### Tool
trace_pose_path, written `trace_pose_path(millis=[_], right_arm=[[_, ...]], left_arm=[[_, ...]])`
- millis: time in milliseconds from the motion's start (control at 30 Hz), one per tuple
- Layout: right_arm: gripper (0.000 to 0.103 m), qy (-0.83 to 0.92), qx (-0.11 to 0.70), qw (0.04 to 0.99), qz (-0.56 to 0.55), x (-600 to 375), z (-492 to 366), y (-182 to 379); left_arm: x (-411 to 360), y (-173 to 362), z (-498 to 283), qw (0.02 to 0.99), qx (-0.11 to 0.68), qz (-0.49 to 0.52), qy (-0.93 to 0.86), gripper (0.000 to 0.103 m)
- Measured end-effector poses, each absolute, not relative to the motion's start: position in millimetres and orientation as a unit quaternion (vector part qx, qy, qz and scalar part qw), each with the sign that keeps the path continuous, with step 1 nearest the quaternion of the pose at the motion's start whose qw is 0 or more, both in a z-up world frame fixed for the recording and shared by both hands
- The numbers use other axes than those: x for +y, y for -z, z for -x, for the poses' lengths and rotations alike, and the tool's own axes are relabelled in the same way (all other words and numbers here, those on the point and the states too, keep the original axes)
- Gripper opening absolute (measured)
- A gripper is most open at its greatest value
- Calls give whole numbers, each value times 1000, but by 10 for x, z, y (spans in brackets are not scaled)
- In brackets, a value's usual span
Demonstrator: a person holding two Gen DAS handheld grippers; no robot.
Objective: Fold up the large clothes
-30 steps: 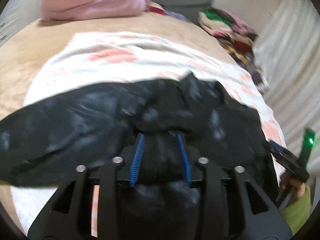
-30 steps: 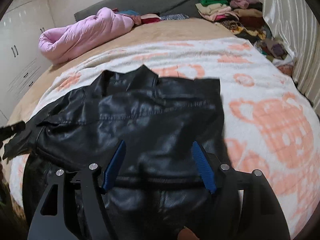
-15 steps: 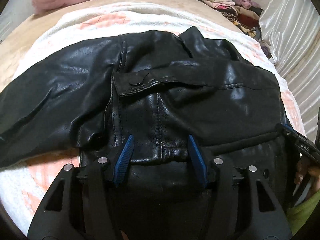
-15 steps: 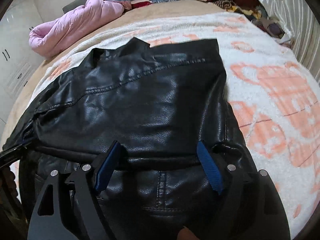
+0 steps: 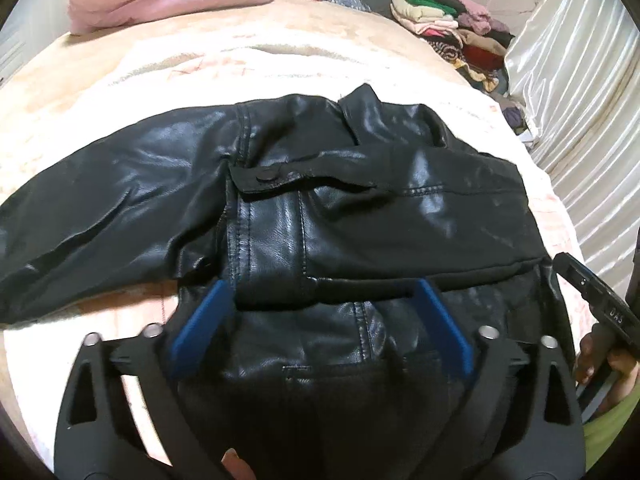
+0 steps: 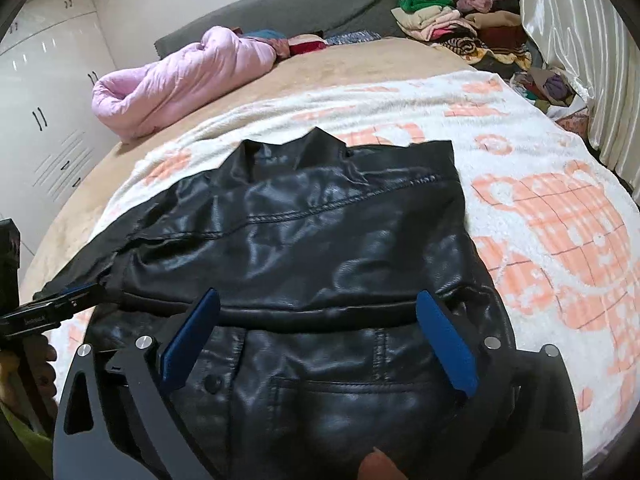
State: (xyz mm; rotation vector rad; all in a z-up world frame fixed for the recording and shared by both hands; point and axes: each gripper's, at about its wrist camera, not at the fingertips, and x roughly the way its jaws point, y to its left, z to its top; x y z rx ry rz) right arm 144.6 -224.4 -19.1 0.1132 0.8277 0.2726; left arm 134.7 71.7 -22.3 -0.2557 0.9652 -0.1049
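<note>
Left wrist view: the black jacket (image 5: 320, 208) lies on the white and orange blanket (image 5: 280, 68) on the bed. Its bottom part is folded up over its middle, so one fold looks done. One sleeve (image 5: 100, 208) lies flat out to the side, not folded in. I think that sleeve needs tucking, and then the jacket needs one or two more folds to make it small.

The left gripper (image 5: 320, 328) sits low over the folded edge. Its jaws are opening wide, and the blue pads (image 5: 200, 328) do not squeeze anything, though the jacket lies under and between them. In the right wrist view, the right gripper (image 6: 320, 336) is the same: its jaws are opening, with the jacket edge between them but not pinched.

The jacket is shiny and smooth like leather, with stitched lines, a pocket flap and a snap button. It looks thick and a bit stiff, so its folds puff up instead of lying flat. The collar (image 6: 320, 140) points to the far end of the bed.
</note>
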Motion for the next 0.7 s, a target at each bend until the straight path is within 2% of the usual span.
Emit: trace_pose_path(millis=[700], right_arm=[[99,-200,354,913,-19,-1260,-1242,-283]], left_arm=[[1448,-122,-967,899,405,161,-45,94]])
